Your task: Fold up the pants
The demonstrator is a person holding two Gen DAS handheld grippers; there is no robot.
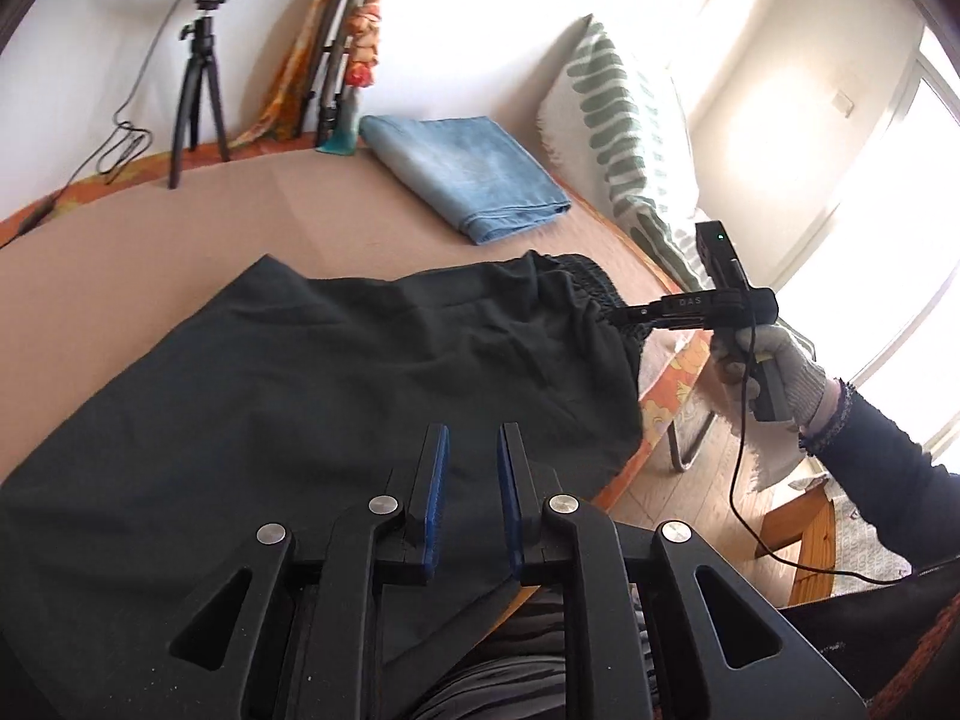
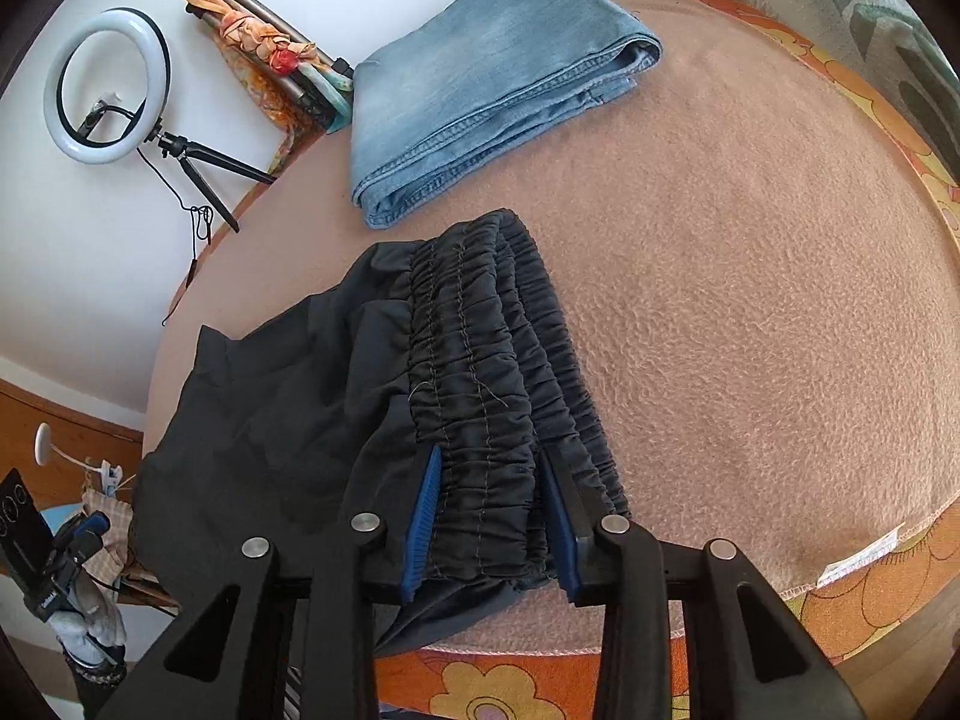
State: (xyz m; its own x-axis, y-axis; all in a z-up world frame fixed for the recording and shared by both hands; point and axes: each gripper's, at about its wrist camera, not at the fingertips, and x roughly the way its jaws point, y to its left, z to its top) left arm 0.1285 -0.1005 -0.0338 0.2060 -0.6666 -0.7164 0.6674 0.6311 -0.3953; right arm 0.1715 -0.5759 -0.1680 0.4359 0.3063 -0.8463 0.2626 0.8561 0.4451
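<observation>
Right tool [image 2: 489, 516] clamps the ruched elastic waistband of smooth black pants [image 2: 270, 420]; left tool [image 1: 471, 498] slightly apart, empty.

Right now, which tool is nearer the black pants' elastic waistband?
Right. The right tool straddles the waistband, pads against it. The left tool hovers empty over the pants' leg fabric, apart from it.

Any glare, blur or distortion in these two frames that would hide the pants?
Left wrist: window blown out white at right, black pants dark but readable, table edge bowed by fisheye. Right wrist: even light, elastic waistband stitching sharp, blanket rim curved, corners vignetted.
</observation>
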